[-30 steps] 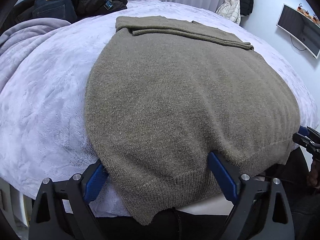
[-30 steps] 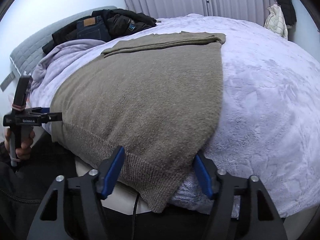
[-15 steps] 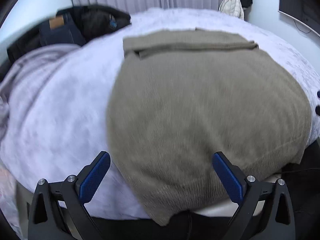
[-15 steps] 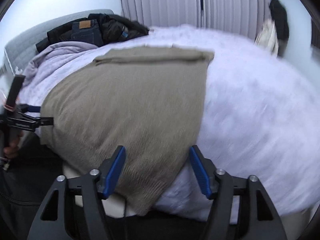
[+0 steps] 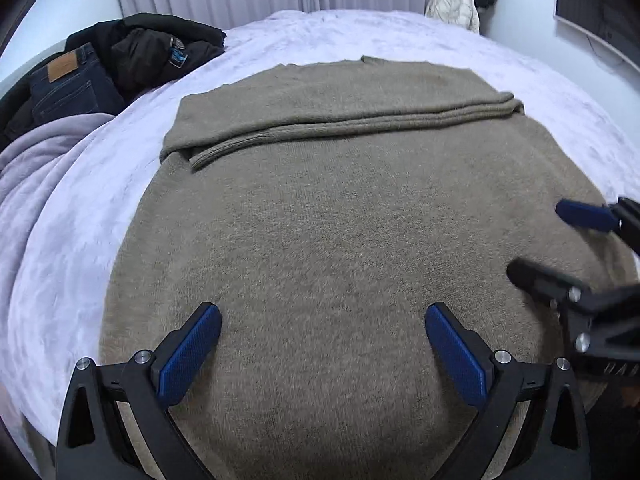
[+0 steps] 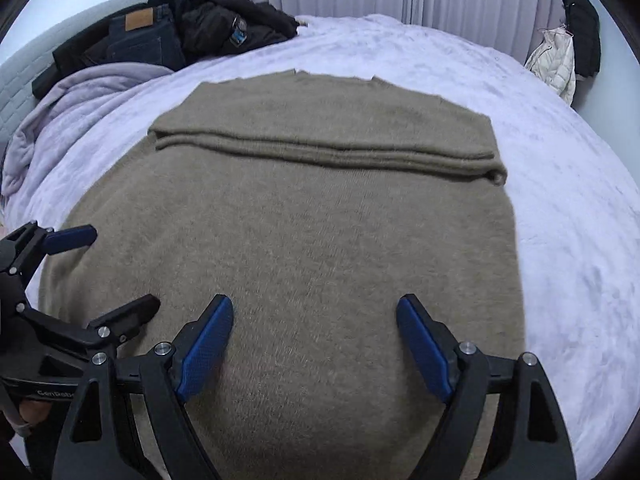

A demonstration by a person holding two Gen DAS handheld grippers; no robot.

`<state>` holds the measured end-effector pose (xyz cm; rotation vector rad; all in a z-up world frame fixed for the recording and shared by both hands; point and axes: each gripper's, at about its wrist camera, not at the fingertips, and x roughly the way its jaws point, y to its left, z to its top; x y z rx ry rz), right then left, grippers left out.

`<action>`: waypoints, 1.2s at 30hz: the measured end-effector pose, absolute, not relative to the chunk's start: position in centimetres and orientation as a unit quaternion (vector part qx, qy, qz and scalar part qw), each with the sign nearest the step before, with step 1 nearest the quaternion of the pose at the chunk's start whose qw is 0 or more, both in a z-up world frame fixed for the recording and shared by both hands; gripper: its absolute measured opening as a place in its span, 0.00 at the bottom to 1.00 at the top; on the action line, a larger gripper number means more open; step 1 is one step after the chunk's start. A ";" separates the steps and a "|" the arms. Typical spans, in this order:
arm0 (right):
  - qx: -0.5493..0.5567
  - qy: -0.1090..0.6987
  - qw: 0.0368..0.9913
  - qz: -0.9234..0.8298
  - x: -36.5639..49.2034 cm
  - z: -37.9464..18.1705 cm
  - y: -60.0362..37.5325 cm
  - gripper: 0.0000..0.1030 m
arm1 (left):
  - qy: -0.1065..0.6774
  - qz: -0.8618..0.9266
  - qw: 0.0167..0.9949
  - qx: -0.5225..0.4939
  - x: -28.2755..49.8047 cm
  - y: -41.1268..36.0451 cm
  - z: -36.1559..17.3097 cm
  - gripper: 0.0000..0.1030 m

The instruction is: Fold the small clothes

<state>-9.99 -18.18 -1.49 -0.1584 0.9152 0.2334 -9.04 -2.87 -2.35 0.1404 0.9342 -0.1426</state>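
Left wrist view: my left gripper (image 5: 322, 342) now hangs over the body of the sweater (image 5: 340, 240), its jaws spread wide and holding nothing. A second ago the same jaws straddled the hem where it drooped over the near edge of the bed; half a second ago they had lifted clear of it. My right gripper (image 5: 560, 240) enters from the right, also spread and empty, above the sweater's right side. I take this to mean the smoothing of the hem is over and I am reaching in for the next fold. One sweater lies flat on the white bedspread (image 5: 80, 216), one sleeve band folded across its far end. Far left sit one pair of jeans (image 5: 68, 84) and one black jacket (image 5: 160, 48).

Right wrist view: my right gripper (image 6: 314, 346) is open wide over the near half of the sweater (image 6: 320, 220), gripping nothing; it too was down at the hem a second ago. My left gripper (image 6: 108, 268) shows at left, jaws apart. Count here: two grippers, one sweater, one lilac blanket (image 6: 80, 104) bunched far left, one cream coat (image 6: 556, 60) hanging far right.
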 end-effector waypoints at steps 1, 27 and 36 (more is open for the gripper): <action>-0.089 0.421 0.896 0.110 -11.1 -1.7 -18.0 0.85 | 0.451 -0.070 0.888 0.063 -9.4 -2.7 -2.5 1.00; -0.200 0.394 0.889 0.121 -22.9 -2.3 -21.2 0.98 | 0.463 -0.126 0.875 0.066 -15.0 0.7 -1.6 1.00; -0.075 0.372 0.920 0.102 -8.7 5.2 -21.4 0.98 | 0.463 -0.062 0.884 -0.009 0.6 -2.2 3.6 1.00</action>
